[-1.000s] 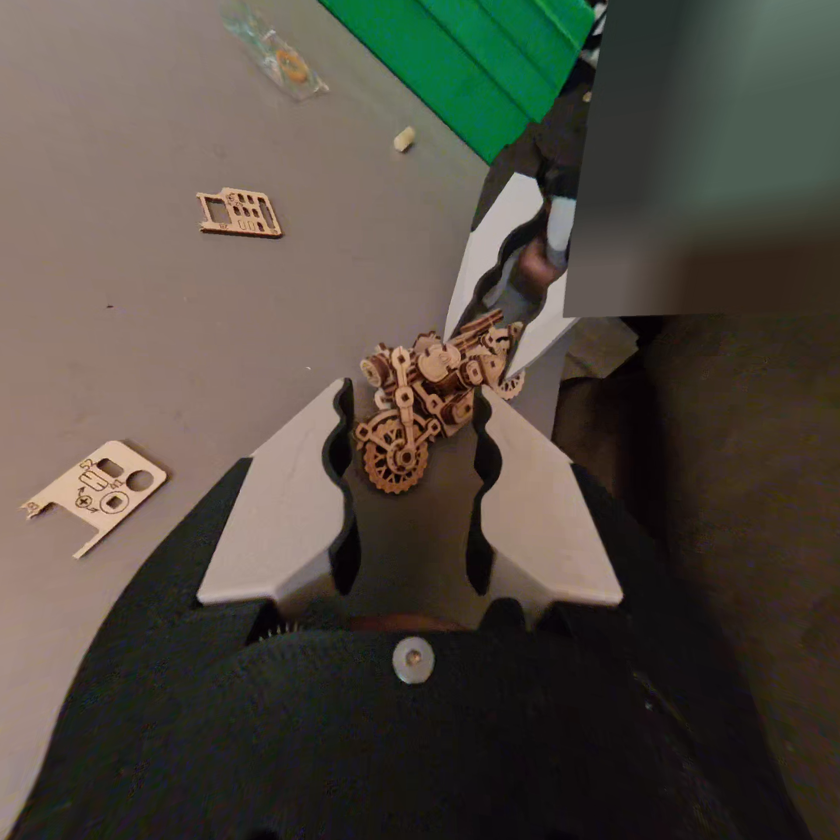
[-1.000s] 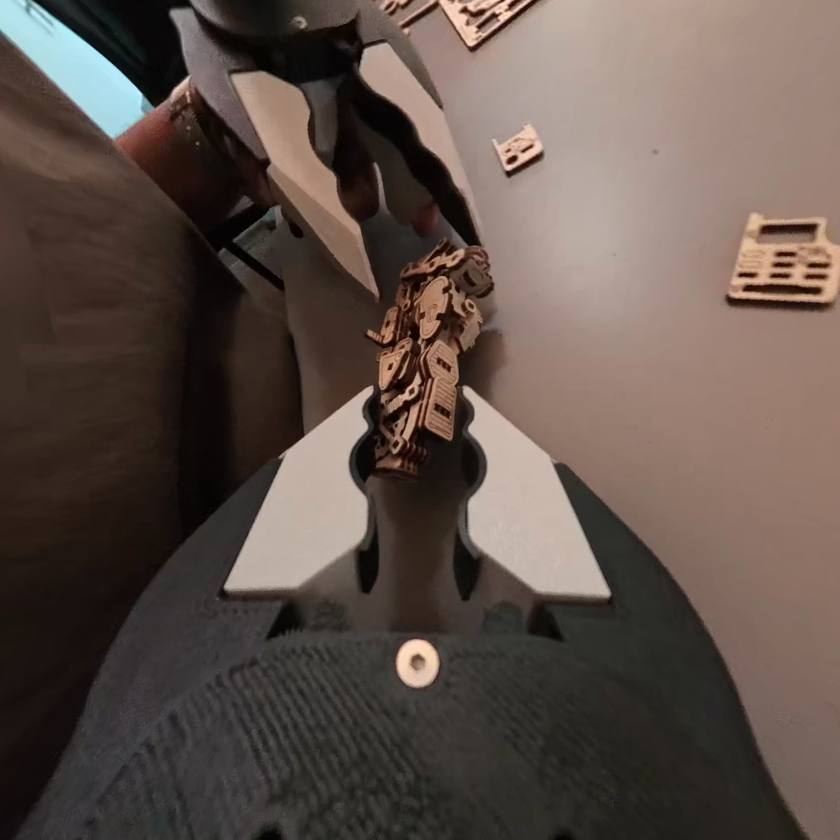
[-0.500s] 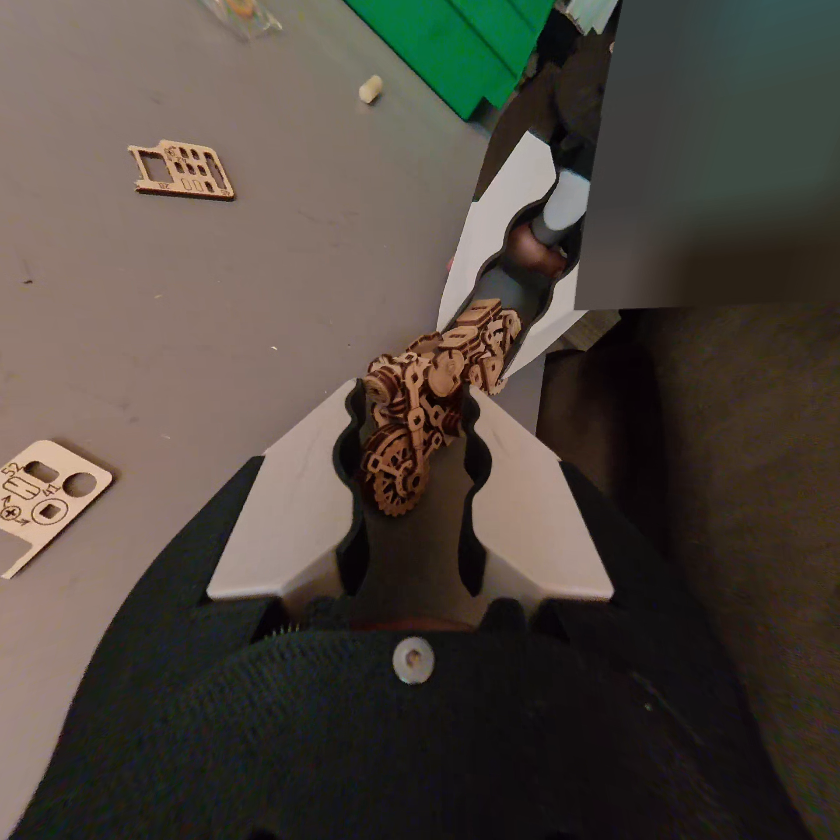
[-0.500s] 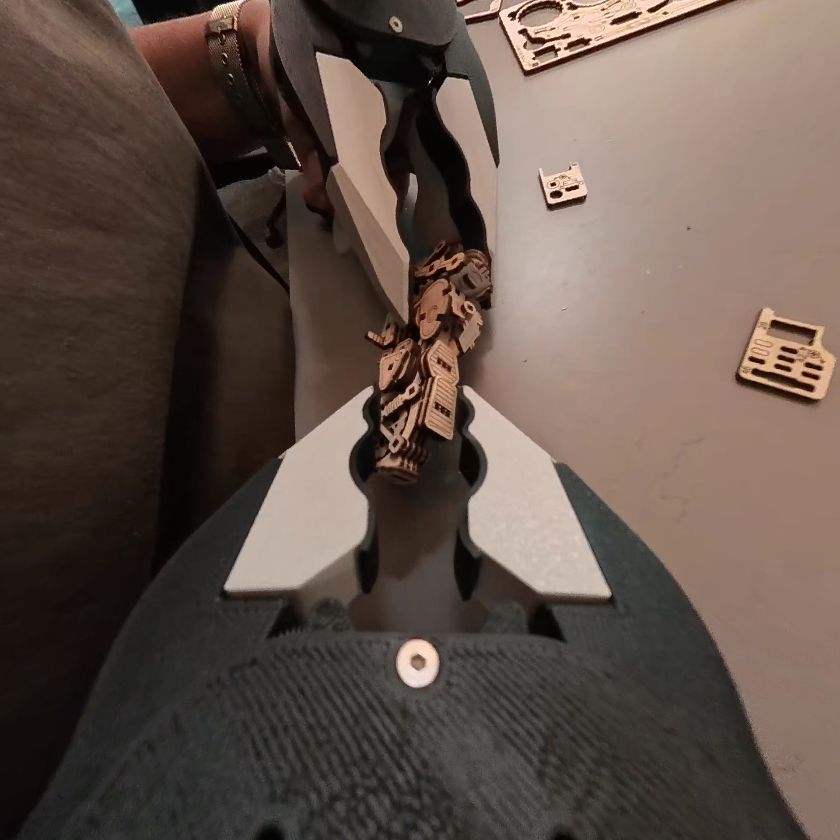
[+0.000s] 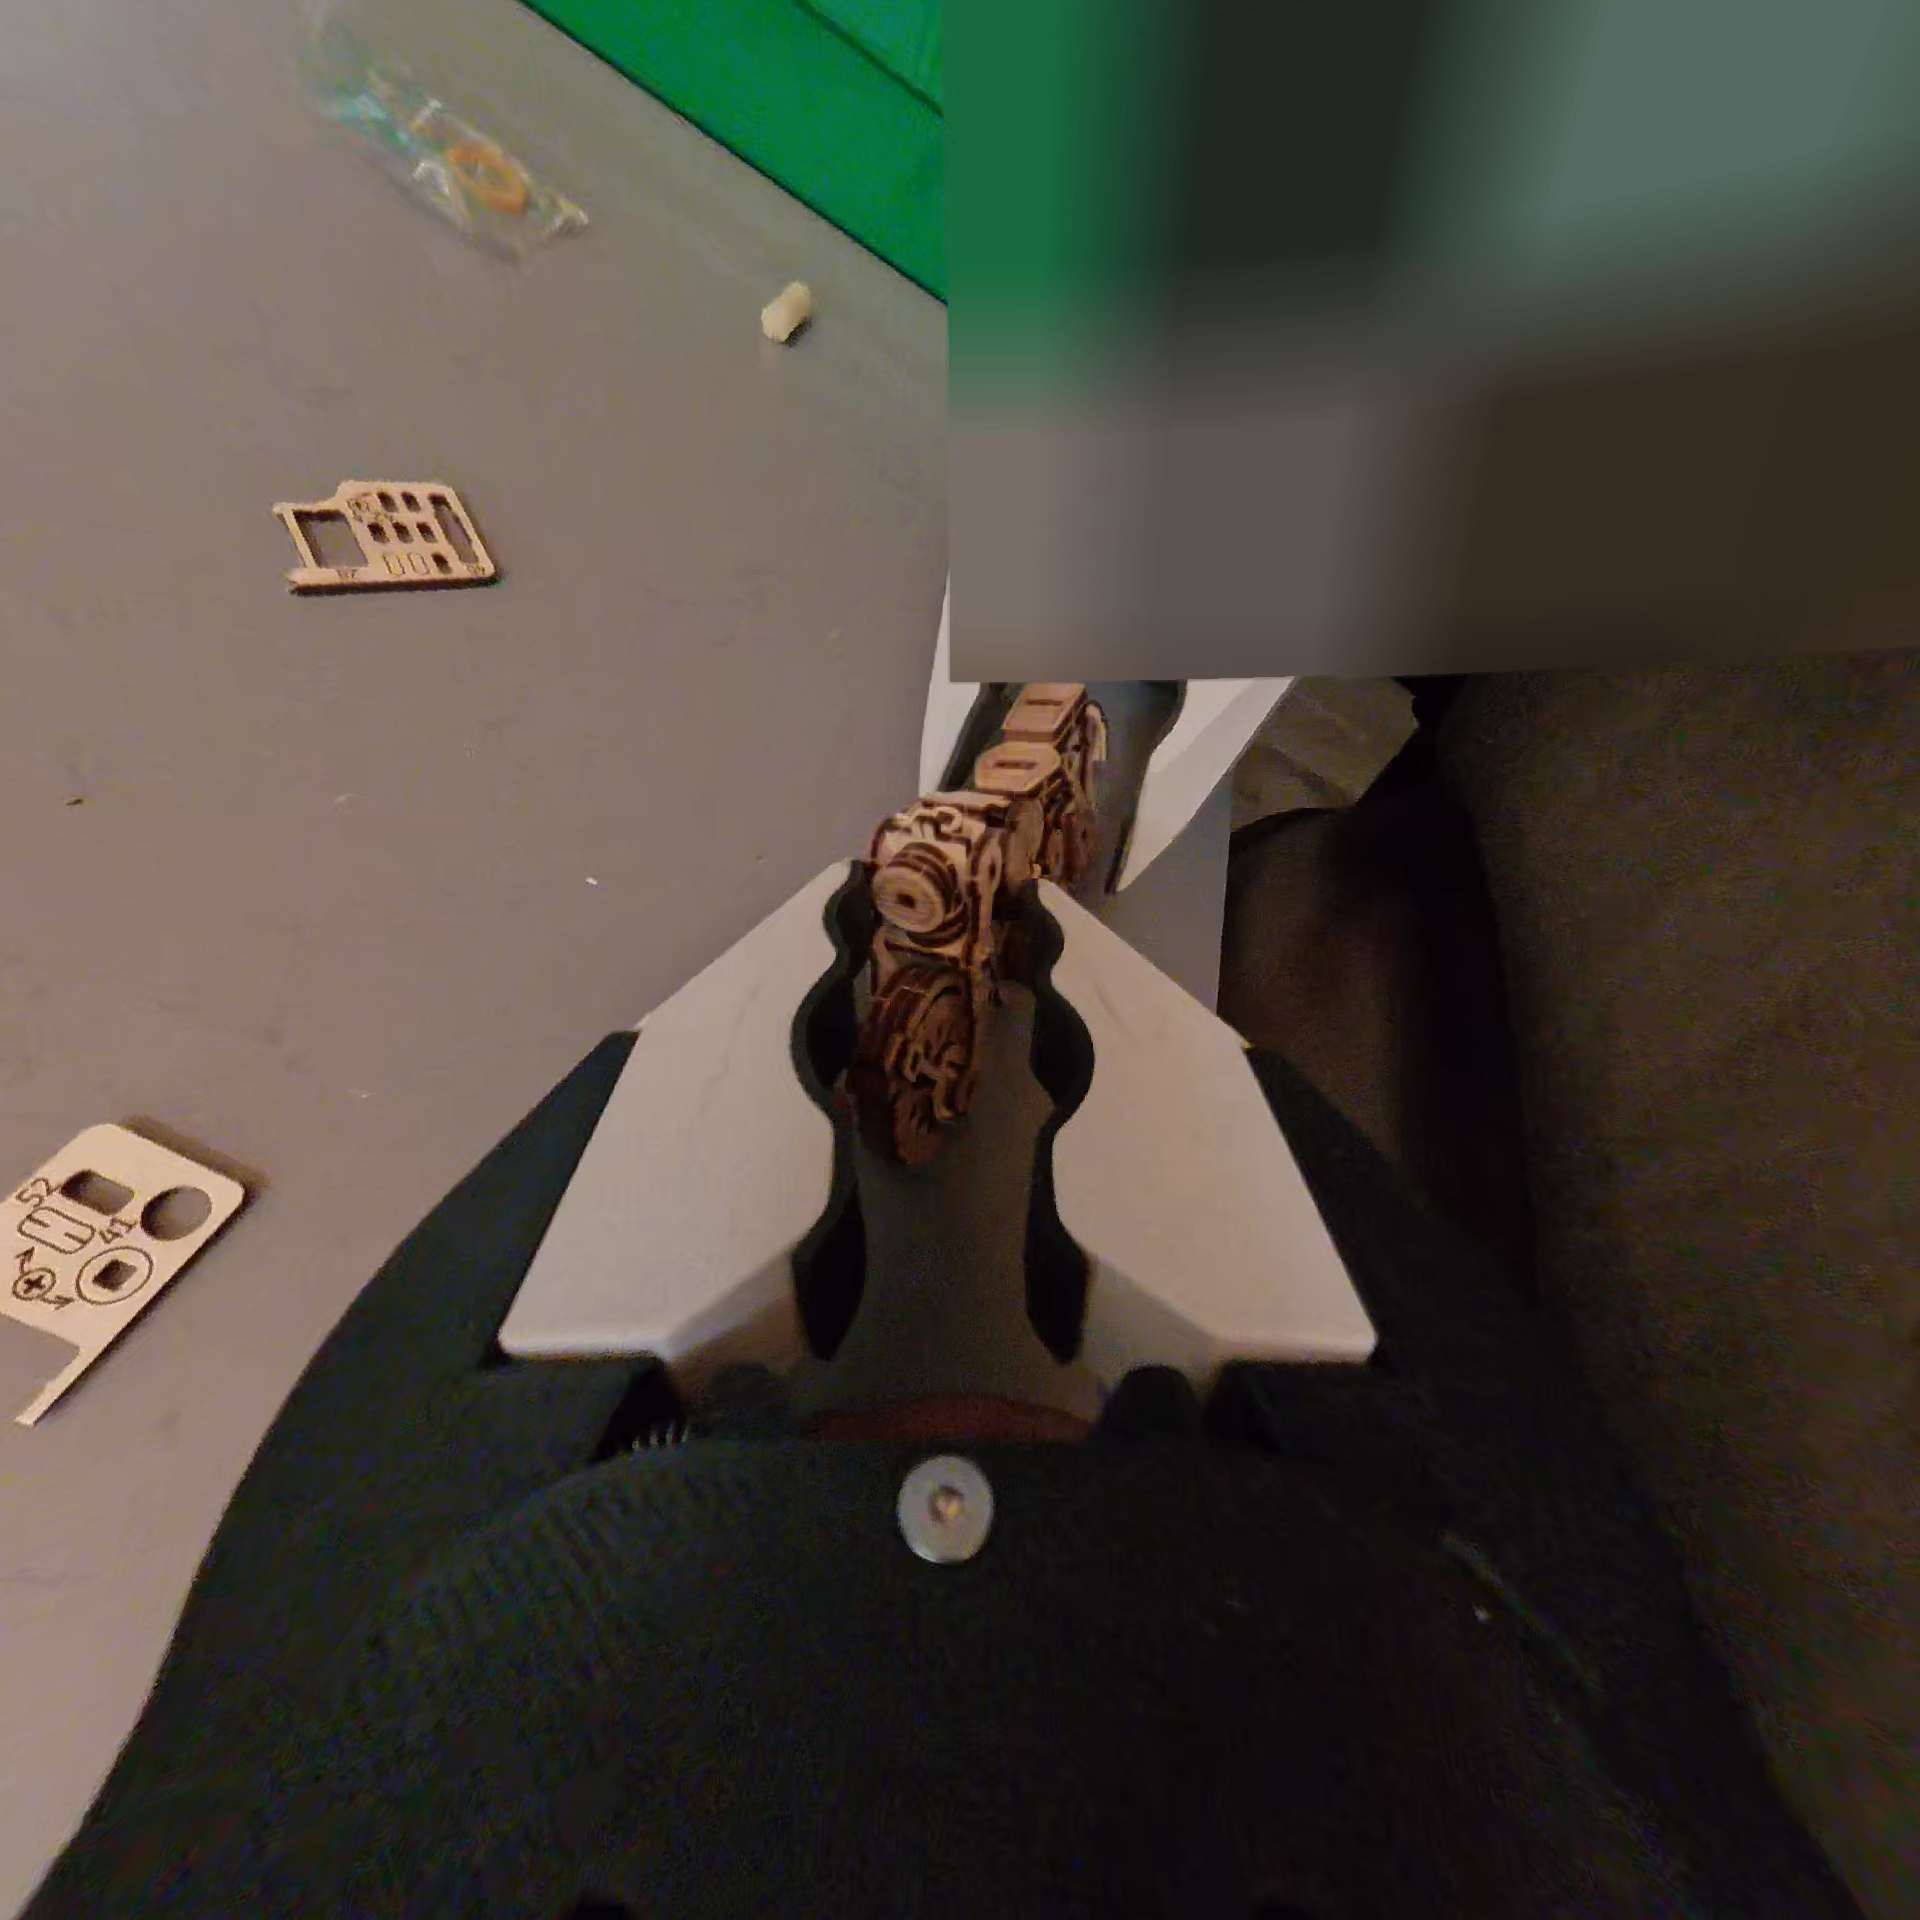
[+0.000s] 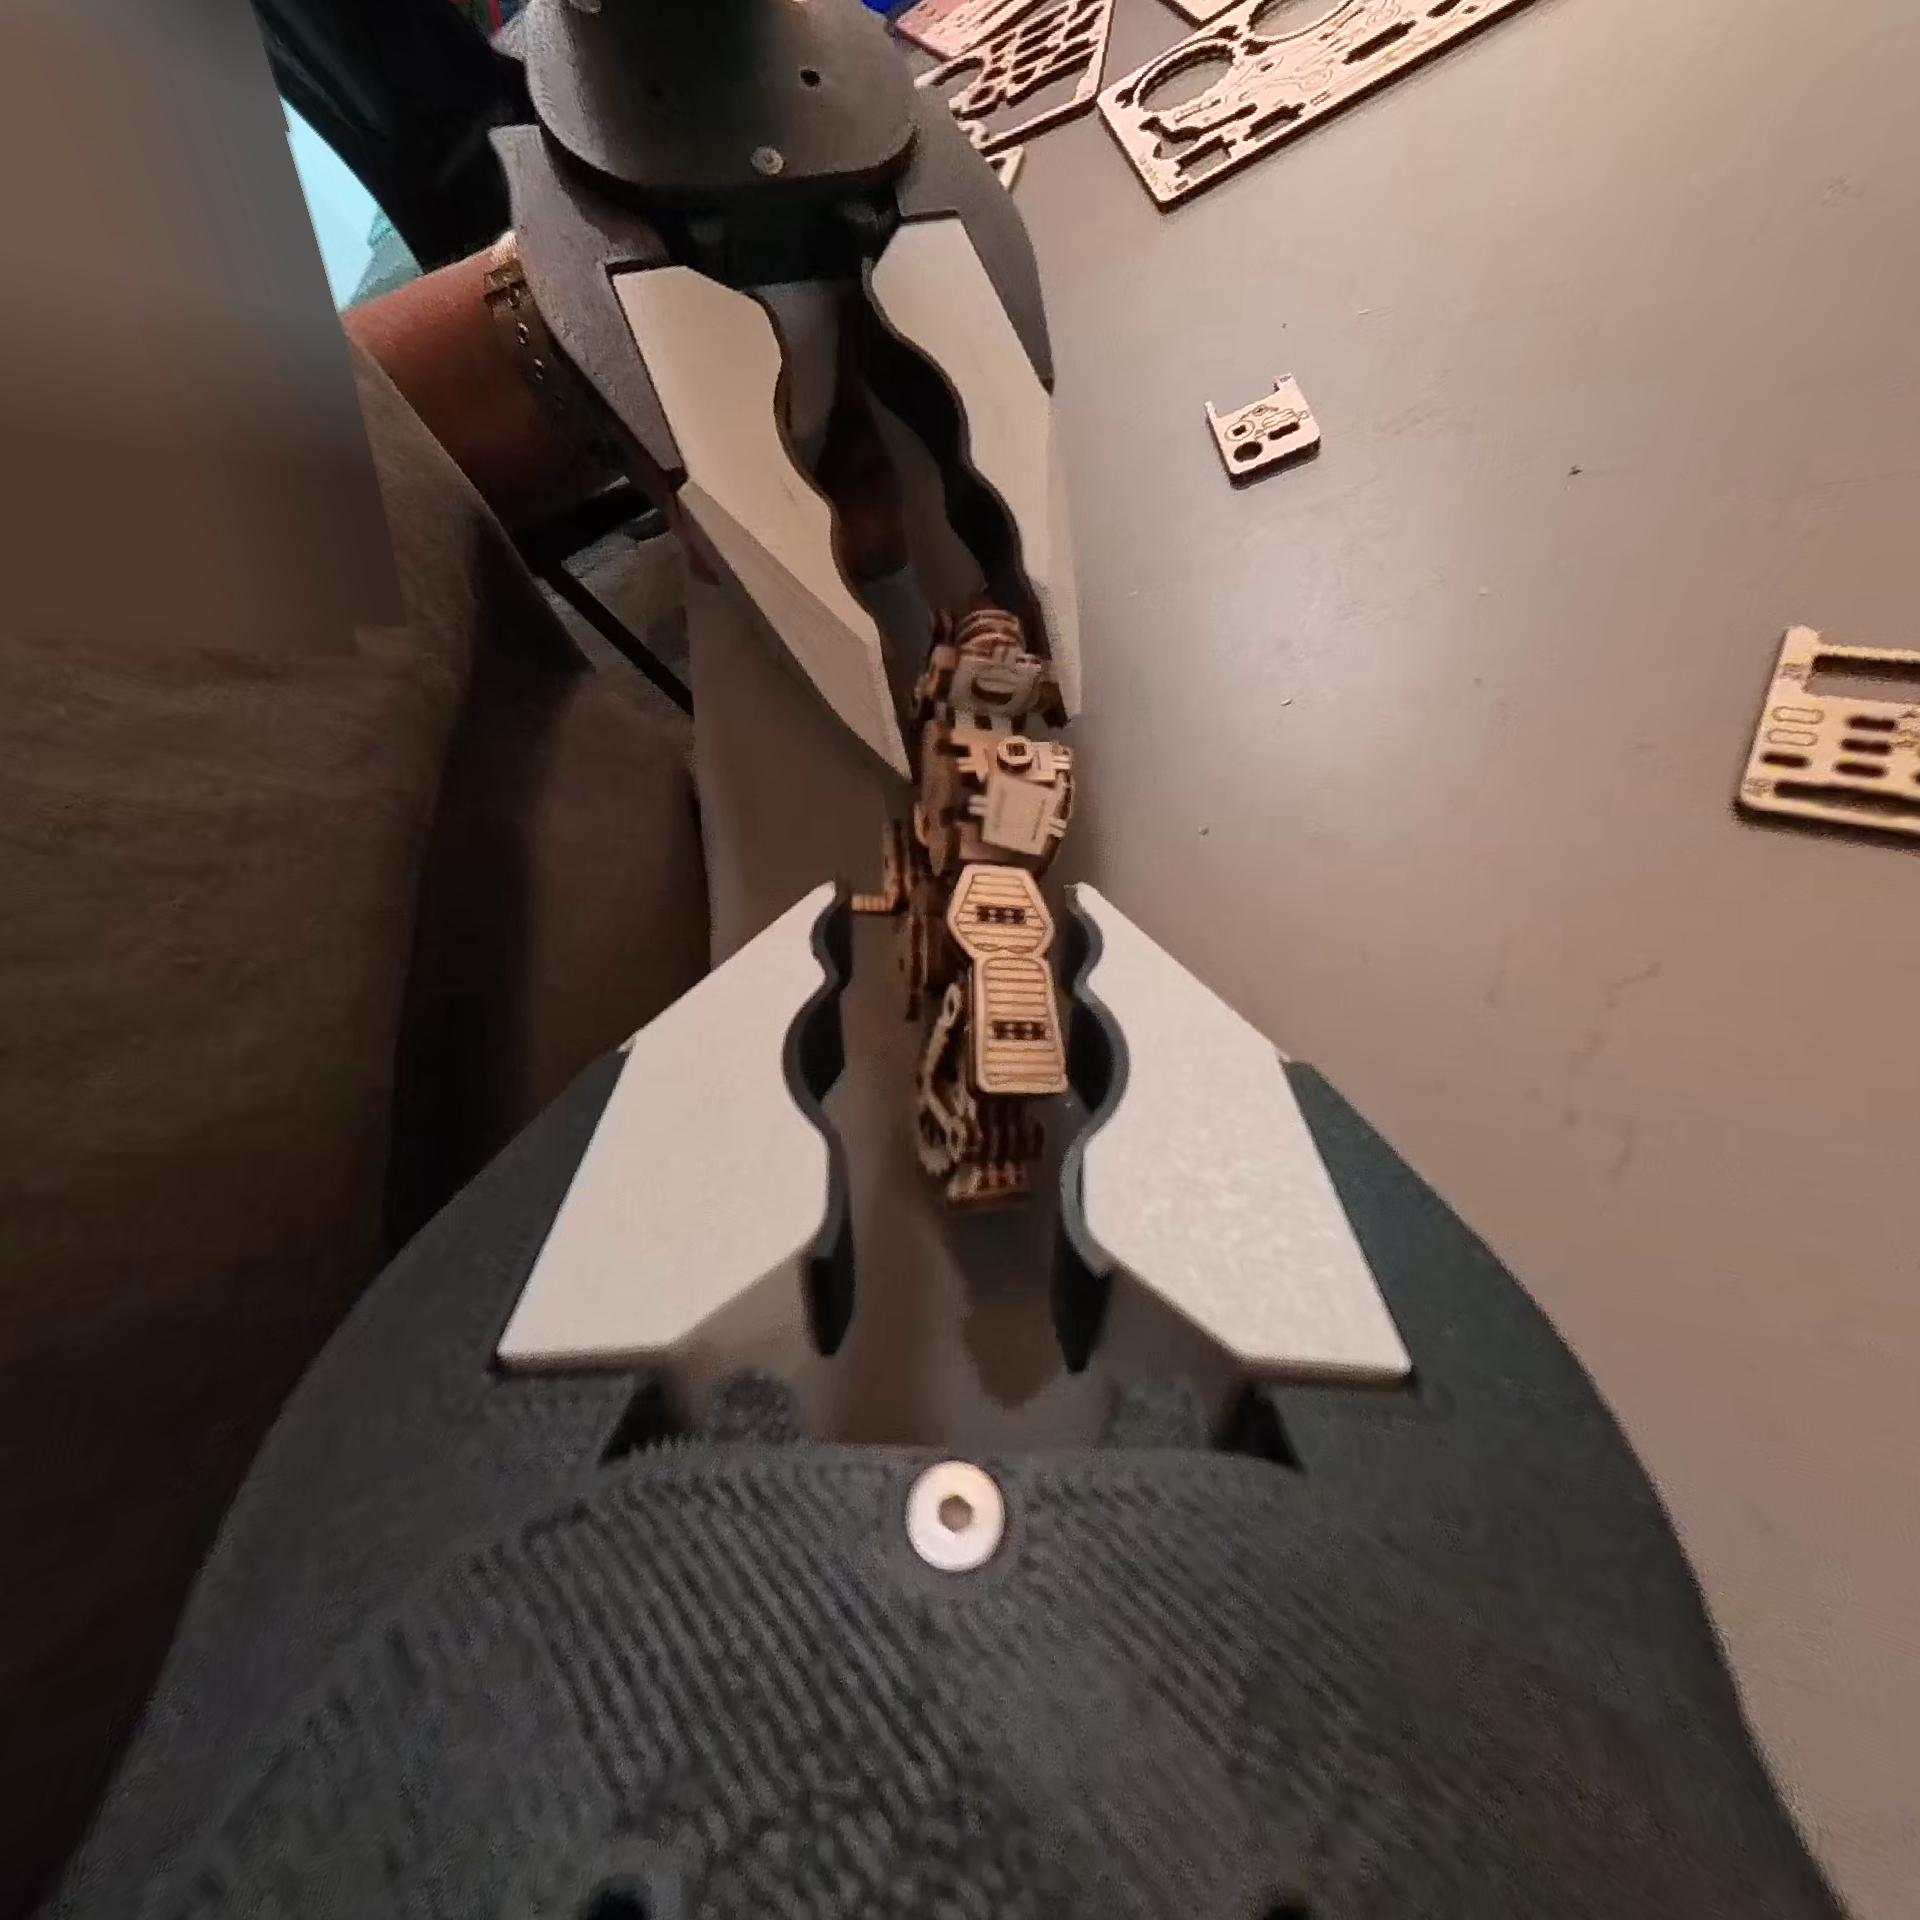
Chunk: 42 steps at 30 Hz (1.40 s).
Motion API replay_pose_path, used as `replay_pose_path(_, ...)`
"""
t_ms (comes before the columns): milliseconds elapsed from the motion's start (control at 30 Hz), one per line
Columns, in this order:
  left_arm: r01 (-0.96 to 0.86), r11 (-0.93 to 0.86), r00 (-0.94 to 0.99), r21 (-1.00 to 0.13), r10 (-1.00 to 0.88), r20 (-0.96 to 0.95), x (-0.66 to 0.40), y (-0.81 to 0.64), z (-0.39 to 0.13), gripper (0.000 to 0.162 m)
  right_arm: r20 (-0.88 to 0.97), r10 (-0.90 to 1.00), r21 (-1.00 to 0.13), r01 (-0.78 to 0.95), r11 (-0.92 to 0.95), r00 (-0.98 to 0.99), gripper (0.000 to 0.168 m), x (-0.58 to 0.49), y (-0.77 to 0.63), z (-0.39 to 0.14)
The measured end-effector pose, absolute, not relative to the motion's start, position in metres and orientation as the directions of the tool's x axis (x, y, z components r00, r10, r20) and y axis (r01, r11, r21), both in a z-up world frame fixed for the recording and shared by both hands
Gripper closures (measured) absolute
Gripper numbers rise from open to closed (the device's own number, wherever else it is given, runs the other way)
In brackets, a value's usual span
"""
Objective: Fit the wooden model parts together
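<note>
A small wooden motorcycle model (image 5: 925, 997) is held in the air just above the grey table (image 5: 520, 831), near its edge. My left gripper (image 5: 951, 904) is shut on the model's front end, wheel and fork between the fingers. In the right wrist view the model (image 6: 997, 997) points away, seat up. My right gripper (image 6: 954, 896) is open around the rear end, with a gap on its left side. The left gripper (image 6: 977, 717) shows beyond, pinching the front. The right gripper's fingers (image 5: 1195, 769) show in the left wrist view, partly hidden.
Punched-out wooden sheets (image 6: 1299, 104) and small frame pieces (image 6: 1262, 442) (image 6: 1839, 738) (image 5: 384, 545) lie on the table. So do a pale card (image 5: 99, 1247), a plastic bag (image 5: 457, 177) and a small peg (image 5: 787, 310). A green box (image 5: 831, 114) stands behind. A person's arm (image 6: 499, 395) is close. Less than 4 cm separates the two grippers' tips.
My left gripper has closed on the model's front end. The model has turned from side-on to end-on. My right gripper's jaws have widened off the rear end.
</note>
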<state>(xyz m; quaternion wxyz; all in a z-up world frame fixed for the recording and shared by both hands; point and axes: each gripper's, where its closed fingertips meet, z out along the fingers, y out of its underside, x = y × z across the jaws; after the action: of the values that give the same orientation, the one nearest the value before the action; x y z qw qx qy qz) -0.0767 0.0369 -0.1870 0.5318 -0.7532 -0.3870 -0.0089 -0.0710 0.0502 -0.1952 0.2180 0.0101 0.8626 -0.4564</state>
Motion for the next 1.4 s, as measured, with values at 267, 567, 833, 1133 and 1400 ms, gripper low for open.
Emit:
replay_pose_path(267,0.531,-0.172,0.752,-0.83,0.548,0.367,-0.071,0.044,-0.182,0.136,-0.355,-0.183,-0.787,0.187,0.588,-0.917,0.138,-0.066,0.046,-0.198)
replay_pose_path(567,0.47,-0.185,0.772,-0.863,0.56,0.3,-0.073,0.046,-0.176,0.135,-0.258,-0.188,-0.805,0.104,0.584,-0.948,0.144,-0.069,0.048,-0.198)
replay_pose_path(833,0.447,-0.24,0.796,-0.862,0.546,0.261,-0.071,0.05,-0.18,0.122,-0.195,-0.221,-0.815,0.032,0.578,-0.956,0.145,-0.068,0.051,-0.197)
replay_pose_path(1133,0.371,-0.397,0.865,-0.84,0.477,0.157,-0.064,0.06,-0.193,0.126,-0.169,-0.24,-0.82,0.001,0.572,-0.956,0.146,-0.064,0.05,-0.196)
replay_pose_path(1400,0.345,-0.385,0.858,-0.856,0.5,0.121,-0.066,0.058,-0.189,0.133,-0.167,-0.239,-0.818,-0.001,0.575,-0.957,0.145,-0.063,0.05,-0.197)
